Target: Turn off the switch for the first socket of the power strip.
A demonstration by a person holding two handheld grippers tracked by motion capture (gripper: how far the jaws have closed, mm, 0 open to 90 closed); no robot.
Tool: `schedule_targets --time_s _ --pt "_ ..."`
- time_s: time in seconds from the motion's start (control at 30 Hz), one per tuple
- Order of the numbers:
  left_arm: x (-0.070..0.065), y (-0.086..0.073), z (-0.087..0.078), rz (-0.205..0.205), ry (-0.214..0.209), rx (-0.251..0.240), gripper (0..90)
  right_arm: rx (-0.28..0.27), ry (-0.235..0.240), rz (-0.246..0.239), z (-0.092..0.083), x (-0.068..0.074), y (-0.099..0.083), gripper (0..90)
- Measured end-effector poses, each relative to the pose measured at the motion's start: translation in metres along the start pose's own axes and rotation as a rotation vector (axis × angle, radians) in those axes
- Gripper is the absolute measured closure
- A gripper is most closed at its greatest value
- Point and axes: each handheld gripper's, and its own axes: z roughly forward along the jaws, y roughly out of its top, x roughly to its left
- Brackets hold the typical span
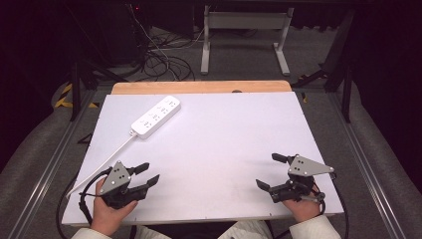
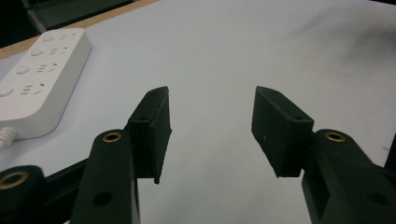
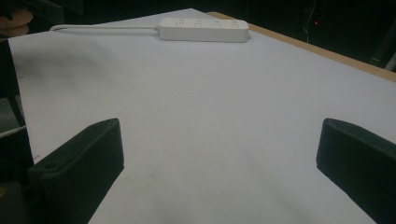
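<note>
Two hand-held claws rest at the near edge of a white tabletop [image 1: 214, 149]. The left claw [image 1: 147, 175] has its jaws apart with nothing between them; in the left gripper view the same claw [image 2: 210, 126] frames bare surface. The right claw [image 1: 271, 171] is spread wider still — in the right gripper view its jaws [image 3: 219, 154] stand at opposite edges, nothing between them. A white power strip [image 1: 156, 116] lies flat, ahead of the left claw and well apart from it, far across from the right claw. Its white cord [image 1: 102, 164] runs back toward the left claw, passing just beside it. Each claw is held in a hand — left hand [image 1: 107, 213], right hand [image 1: 303, 208].
</note>
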Motion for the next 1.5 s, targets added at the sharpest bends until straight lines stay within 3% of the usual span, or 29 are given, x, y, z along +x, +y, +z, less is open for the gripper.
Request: schedule_targets --time_s 0.13,0.43,0.73,1.0,1.23,1.37,1.5 --pt "0.000 0.001 0.000 0.006 0.004 0.008 49.7 0.001 0.001 0.001 0.000 0.000 0.000 1.5" --pt "0.001 0.004 0.000 0.007 -0.033 0.025 54.3 0.004 0.007 -0.002 0.001 0.000 0.000 1.7" --pt "-0.001 0.008 0.000 0.030 -0.005 0.041 57.4 0.004 0.009 -0.002 0.002 0.001 0.000 1.7" --pt "0.001 0.018 -0.005 0.016 -0.038 0.069 63.1 0.005 0.009 -0.010 0.002 0.001 0.000 1.7" --pt "0.003 0.026 -0.003 0.018 -0.035 0.102 67.2 0.012 0.012 -0.017 0.004 0.002 0.000 1.7" --pt "0.007 0.031 -0.004 0.005 -0.076 0.114 71.1 0.012 0.014 -0.016 0.005 0.002 0.000 1.7" --pt "0.009 0.035 -0.005 0.000 -0.061 0.113 74.4 0.012 0.013 -0.018 0.004 0.002 0.000 1.7"
